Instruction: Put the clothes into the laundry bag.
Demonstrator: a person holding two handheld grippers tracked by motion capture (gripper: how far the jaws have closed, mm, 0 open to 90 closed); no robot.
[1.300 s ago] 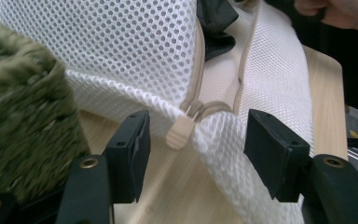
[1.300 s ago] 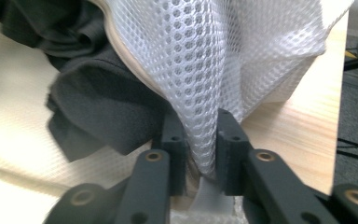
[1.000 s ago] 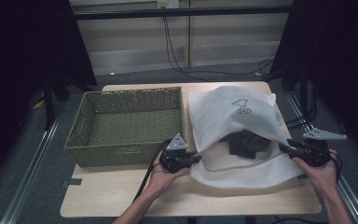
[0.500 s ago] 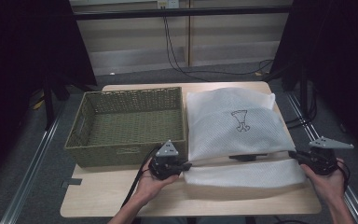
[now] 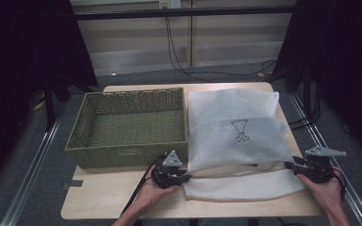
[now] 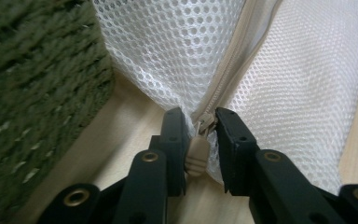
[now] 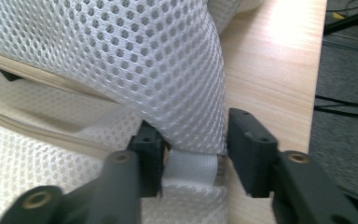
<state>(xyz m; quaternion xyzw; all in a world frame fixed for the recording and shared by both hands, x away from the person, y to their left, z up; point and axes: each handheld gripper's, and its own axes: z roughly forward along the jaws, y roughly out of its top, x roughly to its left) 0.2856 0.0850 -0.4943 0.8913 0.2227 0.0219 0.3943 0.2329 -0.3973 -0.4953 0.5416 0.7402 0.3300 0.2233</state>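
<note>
The worktop (image 5: pixel 122 200) of pale wood carries everything we see. On its left half sits a green woven basket (image 5: pixel 131 127), open at the top and with nothing in it. Just beside the basket, on the right half, lies the white mesh laundry bag (image 5: pixel 238 136), flat, with a small dark drawing printed on its upper face. The bag's near edge runs between our two hands, and along it a zipper line (image 6: pixel 223 84) parts an upper layer of mesh from a lower one.

Our left gripper (image 5: pixel 169 173) rests at the bag's near left corner, close to the basket's front wall. In the left gripper view its fingers (image 6: pixel 172 140) stand either side of the beige zipper pull (image 6: pixel 198 149); they have just been opening a little, and a thin gap shows on the right side of the pull, so we cannot tell whether they pinch it.

Our right gripper (image 5: pixel 318 167) sits at the bag's near right corner, by the worktop's right edge. In the right gripper view its fingers (image 7: pixel 251 149) have just been spreading; the bag's mesh corner and a small white fabric tab (image 7: pixel 189 168) lie between them, touching the left finger, clear of the right one.
</note>
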